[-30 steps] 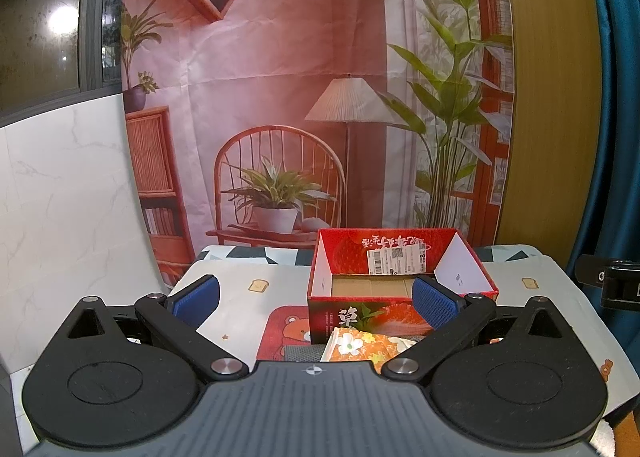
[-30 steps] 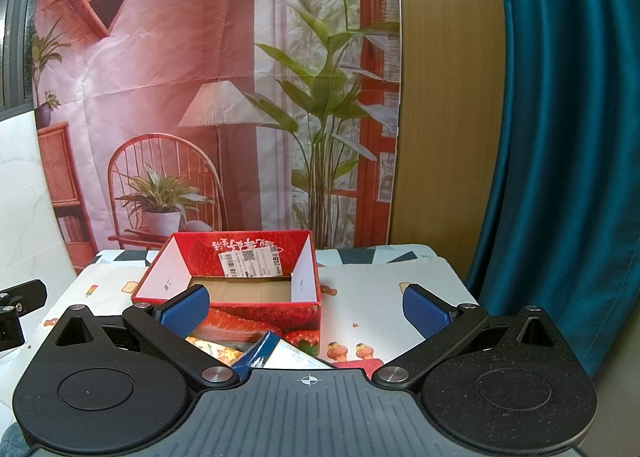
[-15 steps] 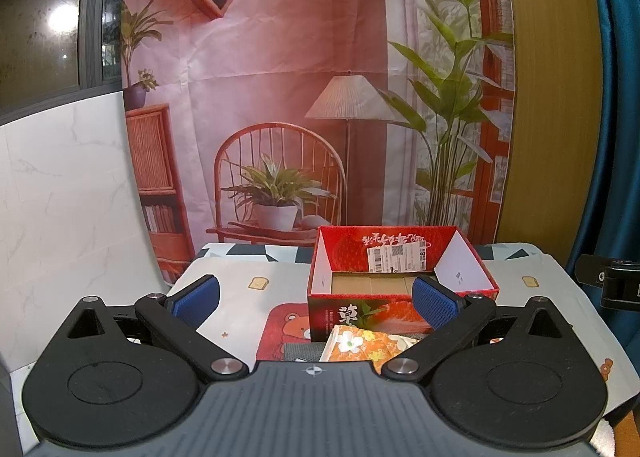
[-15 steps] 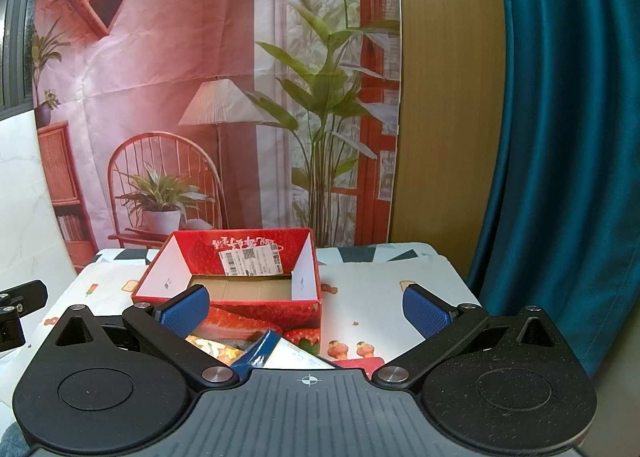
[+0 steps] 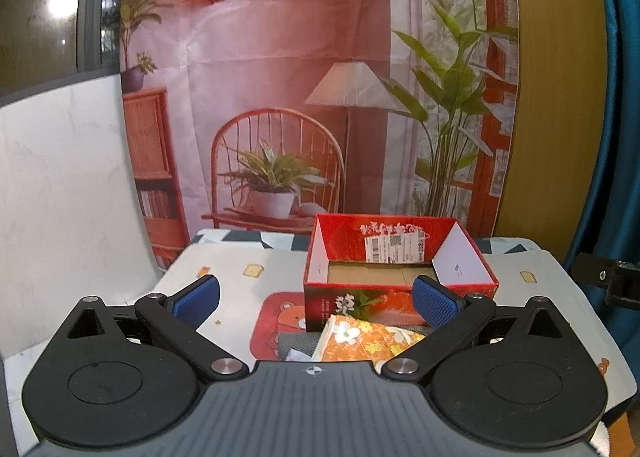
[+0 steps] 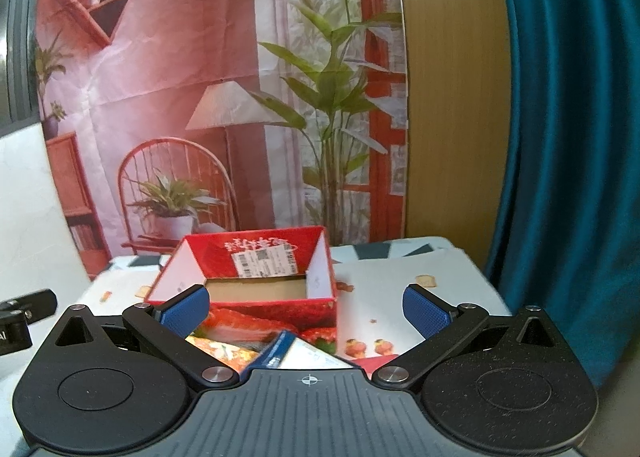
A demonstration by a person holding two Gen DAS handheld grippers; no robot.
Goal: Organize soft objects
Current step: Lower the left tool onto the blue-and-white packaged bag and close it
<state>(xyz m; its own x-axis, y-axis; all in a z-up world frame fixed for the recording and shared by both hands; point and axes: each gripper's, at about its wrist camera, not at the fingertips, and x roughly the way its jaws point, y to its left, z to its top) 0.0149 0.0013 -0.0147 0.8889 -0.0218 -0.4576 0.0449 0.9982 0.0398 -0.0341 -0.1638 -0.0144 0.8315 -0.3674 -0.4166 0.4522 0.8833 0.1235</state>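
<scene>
Ahead of both claws, a table (image 5: 532, 277) covered with a pale printed cloth is seen, its far edge met by a printed backdrop (image 5: 280, 57) of a chair, lamp and plants. Off to the right of the right gripper (image 6: 306, 307), a teal curtain (image 6: 568, 117) is hung beside the table's right edge. To the left of the left gripper (image 5: 316, 297), a white panel (image 5: 68, 197) is stood along the table's left edge.

Straight in front of the left gripper, a red box (image 5: 332, 303) with an open top is set, its cardboard floor shown bare and a barcode label stuck on its far inner wall. From the right wrist view the same red box (image 6: 288, 309) is placed ahead and slightly left. Bare cloth is left to the left of the box and to its right.

Just before the box's near wall, close under the left gripper, an orange floral cloth (image 5: 360, 345) is laid on a grey cloth (image 5: 292, 343). Under the right gripper, a blue-edged white pack (image 6: 296, 355) is seen beside the floral piece.

Both grippers are held with fingers spread wide, nothing between them.
</scene>
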